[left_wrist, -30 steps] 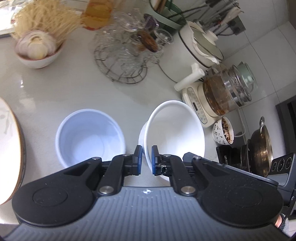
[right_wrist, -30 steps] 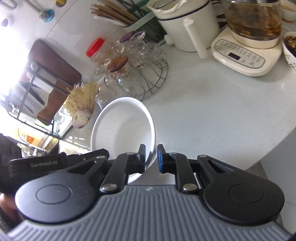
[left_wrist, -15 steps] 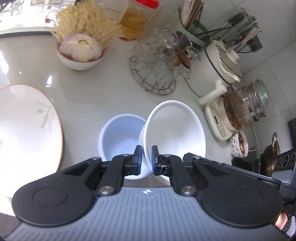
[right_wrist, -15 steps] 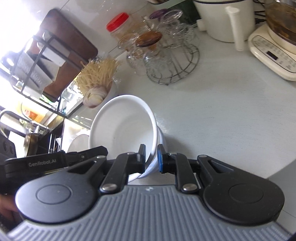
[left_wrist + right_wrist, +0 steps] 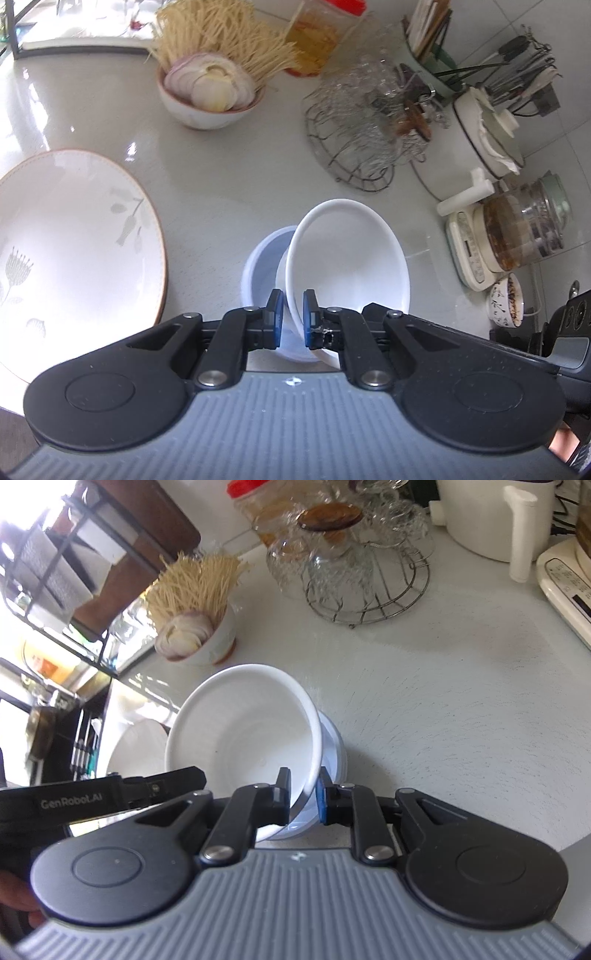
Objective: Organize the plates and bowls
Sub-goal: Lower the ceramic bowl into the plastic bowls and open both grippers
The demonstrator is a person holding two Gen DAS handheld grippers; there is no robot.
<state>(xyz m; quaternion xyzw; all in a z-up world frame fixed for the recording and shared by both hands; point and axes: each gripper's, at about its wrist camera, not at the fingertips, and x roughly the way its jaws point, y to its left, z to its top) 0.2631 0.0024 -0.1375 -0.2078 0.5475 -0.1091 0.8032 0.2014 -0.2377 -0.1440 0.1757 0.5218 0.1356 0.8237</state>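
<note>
A white bowl (image 5: 351, 254) is held tilted over a pale blue-white bowl (image 5: 264, 258) that stands on the counter, partly inside it. My left gripper (image 5: 293, 317) is shut on the white bowl's near rim. My right gripper (image 5: 304, 794) is shut on the same white bowl (image 5: 243, 731) at its opposite rim; the lower bowl (image 5: 334, 753) shows under it. A large white plate with a brown rim and leaf print (image 5: 66, 251) lies to the left on the counter.
A bowl of onion and noodles (image 5: 210, 92) stands behind. A wire rack of glasses (image 5: 369, 133), a white pot (image 5: 484, 147), a glass kettle on its base (image 5: 517, 236) and a small patterned bowl (image 5: 506, 302) line the right. A black shelf rack (image 5: 55, 572) stands at left.
Both grippers carried the white bowl leftward and down over the blue-white bowl, which it now partly covers. The large plate came further into the left view.
</note>
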